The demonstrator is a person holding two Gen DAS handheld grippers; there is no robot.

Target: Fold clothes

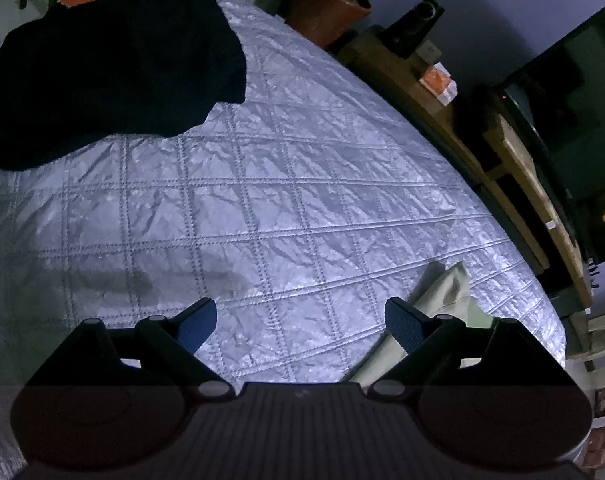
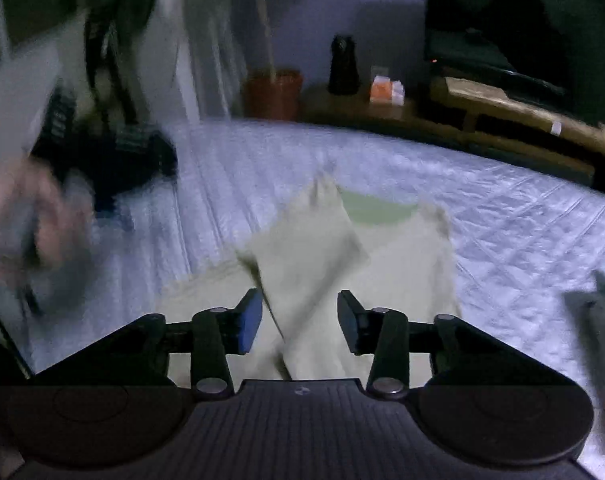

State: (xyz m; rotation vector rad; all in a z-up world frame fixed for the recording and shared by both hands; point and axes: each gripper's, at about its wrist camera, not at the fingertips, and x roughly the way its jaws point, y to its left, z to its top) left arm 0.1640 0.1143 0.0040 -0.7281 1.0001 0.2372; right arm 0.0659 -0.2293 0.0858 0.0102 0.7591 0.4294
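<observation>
Quilted silver bedcover point(image 1: 286, 200) fills both views; a wooden shelf point(image 1: 514, 160) runs along its far edge. Left gripper point(image 1: 300, 320): jaws spread wide, nothing between them, only bare cover below. A corner of the pale green garment point(image 1: 446, 288) lies just beside its right finger, contact not determinable. A dark garment point(image 1: 102, 72) lies well beyond, toward the far side of the cover. Right gripper point(image 2: 299, 320): jaws partly apart, above the pale green garment point(image 2: 342, 256), which lies folded on the cover; pads not pressing it. View blurred. A hand point(image 2: 30, 220) appears left of that garment.
</observation>
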